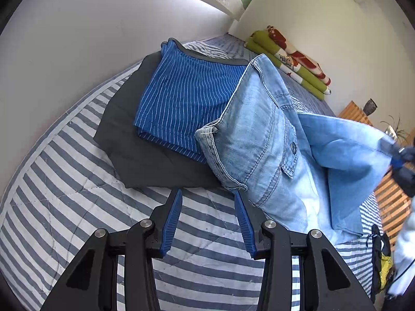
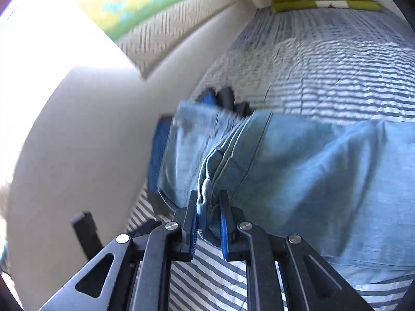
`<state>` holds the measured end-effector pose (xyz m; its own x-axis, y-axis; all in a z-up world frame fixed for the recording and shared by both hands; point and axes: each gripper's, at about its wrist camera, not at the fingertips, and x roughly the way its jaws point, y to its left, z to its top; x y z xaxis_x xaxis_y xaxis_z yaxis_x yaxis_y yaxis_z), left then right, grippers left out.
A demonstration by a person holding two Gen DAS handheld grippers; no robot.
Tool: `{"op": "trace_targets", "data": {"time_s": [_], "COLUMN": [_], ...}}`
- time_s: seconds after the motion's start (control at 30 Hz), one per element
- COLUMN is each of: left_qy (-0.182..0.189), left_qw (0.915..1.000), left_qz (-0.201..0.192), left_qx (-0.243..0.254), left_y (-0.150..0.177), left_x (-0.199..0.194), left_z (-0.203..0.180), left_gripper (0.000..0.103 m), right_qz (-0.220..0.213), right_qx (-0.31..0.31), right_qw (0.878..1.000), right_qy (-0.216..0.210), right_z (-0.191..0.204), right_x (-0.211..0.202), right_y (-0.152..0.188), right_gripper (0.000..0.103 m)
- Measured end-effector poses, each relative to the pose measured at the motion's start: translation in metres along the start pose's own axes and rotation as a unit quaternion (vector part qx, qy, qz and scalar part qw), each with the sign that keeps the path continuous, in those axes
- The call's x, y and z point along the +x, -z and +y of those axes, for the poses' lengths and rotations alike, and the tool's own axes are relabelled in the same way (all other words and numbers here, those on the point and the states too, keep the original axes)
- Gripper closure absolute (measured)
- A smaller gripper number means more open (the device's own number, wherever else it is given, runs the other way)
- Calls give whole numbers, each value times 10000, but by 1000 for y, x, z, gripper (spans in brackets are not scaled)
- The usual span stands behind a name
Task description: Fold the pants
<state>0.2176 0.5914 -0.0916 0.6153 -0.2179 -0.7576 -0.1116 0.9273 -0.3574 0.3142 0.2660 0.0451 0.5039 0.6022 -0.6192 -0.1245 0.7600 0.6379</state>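
Note:
Light blue denim pants (image 1: 259, 129) lie on the striped bed cover (image 1: 77, 181), their waist resting partly on a folded blue pinstriped garment (image 1: 186, 98) and a dark grey one (image 1: 129, 142). My left gripper (image 1: 207, 193) hovers open just in front of the waistband, with nothing between its fingers; its right finger (image 1: 242, 215) is next to the denim edge. My right gripper (image 2: 208, 197) is shut on a bunched seam of the pants (image 2: 298, 168). In the left wrist view it appears blurred at the far right (image 1: 400, 153), holding a leg (image 1: 345, 150) lifted off the bed.
A white wall (image 1: 77, 39) runs along the bed's far side. A folded green, red and white blanket (image 1: 290, 59) lies at the head of the bed. Wooden slats (image 1: 389, 194), a plant (image 1: 396, 127) and a black and yellow bag (image 1: 381, 256) are at the right.

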Motion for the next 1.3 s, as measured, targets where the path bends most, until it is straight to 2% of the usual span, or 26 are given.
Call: {"op": "trace_targets", "data": {"time_s": [0.07,0.13,0.27,0.33,0.4,0.43,0.47,0.5,0.53,0.6,0.73,0.8,0.9,0.97,1.03,1.07,1.2,1.23,1.3], "left_qy": [31,48,82,82,92,106,93,87,139,246,271,319,356,380,403,424,489,486,490], "left_qw": [10000,10000,10000,10000,9999,9999,10000,10000,9999,9997,9995,9993,9992,9992,9992,9991,9988,9988,9988], "left_qz": [-8,-33,-34,-51,-43,-15,6,19,19,-6,9,26,3,-15,-47,-62,-87,-82,-53], "left_qx": [-5,41,13,24,5,5,-12,-44,-68,-62,149,191,153,87,38,15,-26,3,65], "left_y": [0,-1,-1,-1,-1,-2,-3,-4,-6,-8,-11,-13,-17,-19,-20,-20,-19,-19,-18], "left_x": [-1,-1,-3,-5,-4,-2,1,3,4,5,12,15,15,14,11,10,6,6,7], "left_z": [-1,-2,-2,-1,1,1,1,0,-3,-9,-26,-30,-29,-25,-20,-19,-17,-19,-20], "left_gripper": [58,58,58,58,58,58,58,58,58,58,58,58,58,58,58,58,58,58,58], "right_qz": [-158,-85,782,1000,946,905,867,844,759,836,1308,1430,1689,1733,1769,1800,1879,1876,1714], "right_qx": [-90,-343,-842,-911,-797,-738,-731,-767,-816,-837,-474,-426,-429,-439,-339,-263,-81,-72,-158], "right_qw": [9997,9992,9932,9895,9906,9906,9898,9879,9851,9784,9674,9596,9553,9479,9473,9478,9526,9535,9568], "right_qy": [-133,-190,174,502,583,716,858,1055,1307,1695,2116,2384,2389,2638,2648,2619,2391,2358,2345], "right_z": [8,22,38,32,22,17,16,15,14,15,6,5,5,3,0,-4,-23,-23,-19], "right_x": [-13,-7,59,81,81,81,82,83,87,103,146,164,182,190,189,187,174,170,158], "right_y": [-3,5,44,54,44,33,22,11,-2,-30,-69,-76,-79,-79,-77,-77,-73,-72,-69], "right_gripper": [91,93,95,95,94,86,77,53,47,47,47,47,47,47,52,63,83,95,97]}}
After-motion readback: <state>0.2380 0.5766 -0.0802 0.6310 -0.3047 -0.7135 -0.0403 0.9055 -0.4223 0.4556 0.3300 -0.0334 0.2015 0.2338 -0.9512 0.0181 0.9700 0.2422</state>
